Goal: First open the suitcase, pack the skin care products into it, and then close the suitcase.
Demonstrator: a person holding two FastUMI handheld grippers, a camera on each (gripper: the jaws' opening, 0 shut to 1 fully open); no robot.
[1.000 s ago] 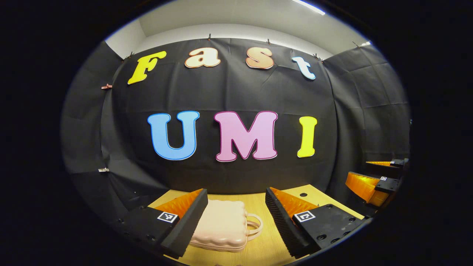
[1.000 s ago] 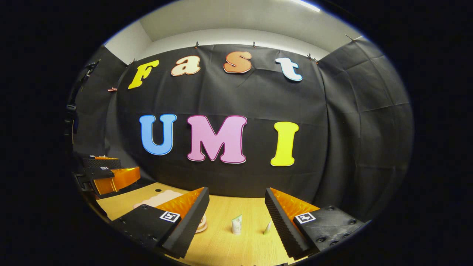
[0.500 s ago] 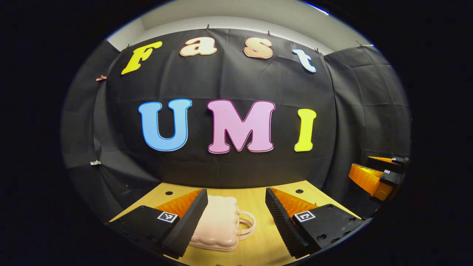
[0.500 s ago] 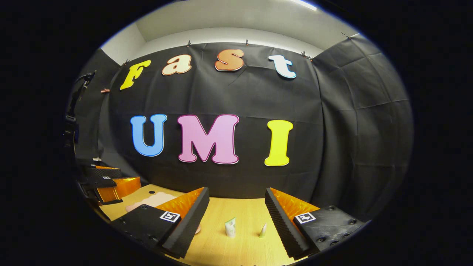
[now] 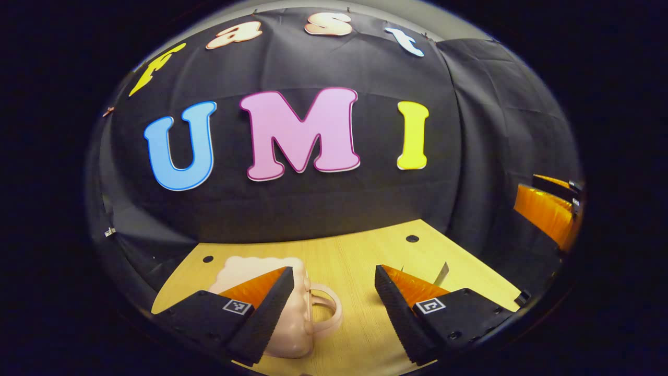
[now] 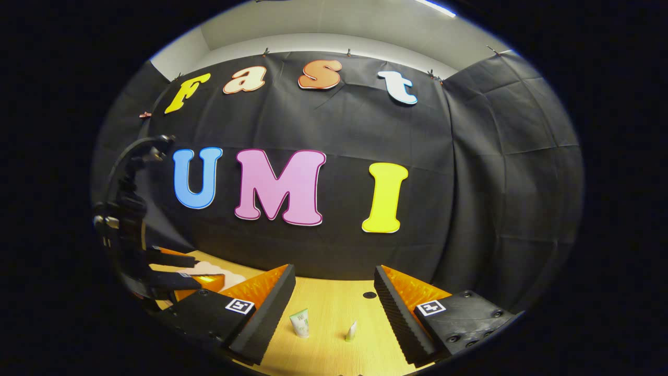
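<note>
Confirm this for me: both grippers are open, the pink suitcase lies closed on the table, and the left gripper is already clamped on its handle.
Wrong on the clamp. In the left gripper view the left gripper is open and holds nothing; the handle of the closed pink suitcase lies free on the table in the gap between its fingers. The right gripper is open too.
</note>
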